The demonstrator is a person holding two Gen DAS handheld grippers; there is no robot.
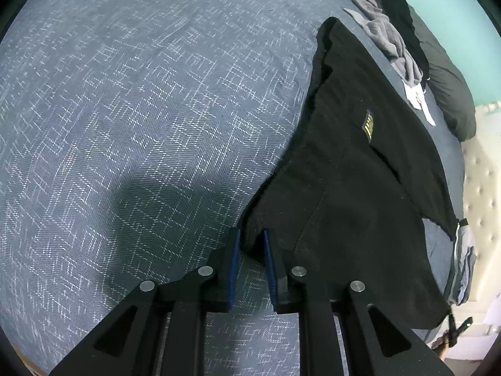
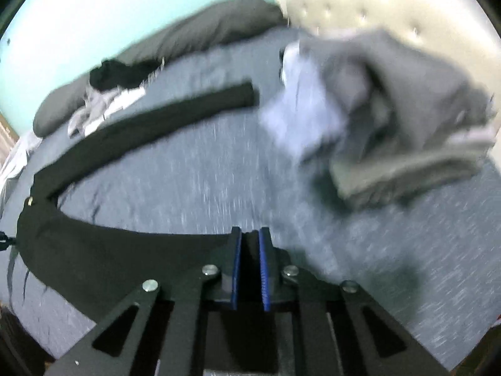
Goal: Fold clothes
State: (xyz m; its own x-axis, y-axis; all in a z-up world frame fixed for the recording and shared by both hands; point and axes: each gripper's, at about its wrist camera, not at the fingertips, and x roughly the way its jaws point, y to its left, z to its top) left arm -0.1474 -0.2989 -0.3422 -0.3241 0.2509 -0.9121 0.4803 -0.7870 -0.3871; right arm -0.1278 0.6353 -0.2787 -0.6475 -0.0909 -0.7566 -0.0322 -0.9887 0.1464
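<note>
Black trousers (image 1: 360,172) with a small yellow label lie on the blue-grey patterned bedsheet (image 1: 141,109). My left gripper (image 1: 252,239) is shut on a corner of the trousers, and dark cloth fills the narrow gap between its blue pads. In the blurred right wrist view the trousers (image 2: 125,250) curve across the bed, with one leg stretching away towards the middle. My right gripper (image 2: 249,238) is shut on the end of the other leg, black fabric pinched between its pads.
A stack of folded grey clothes (image 2: 407,119) sits on the bed by the white tufted headboard (image 2: 375,0). Loose grey and white garments (image 1: 382,31) lie beside a dark pillow (image 1: 447,87) along the teal wall.
</note>
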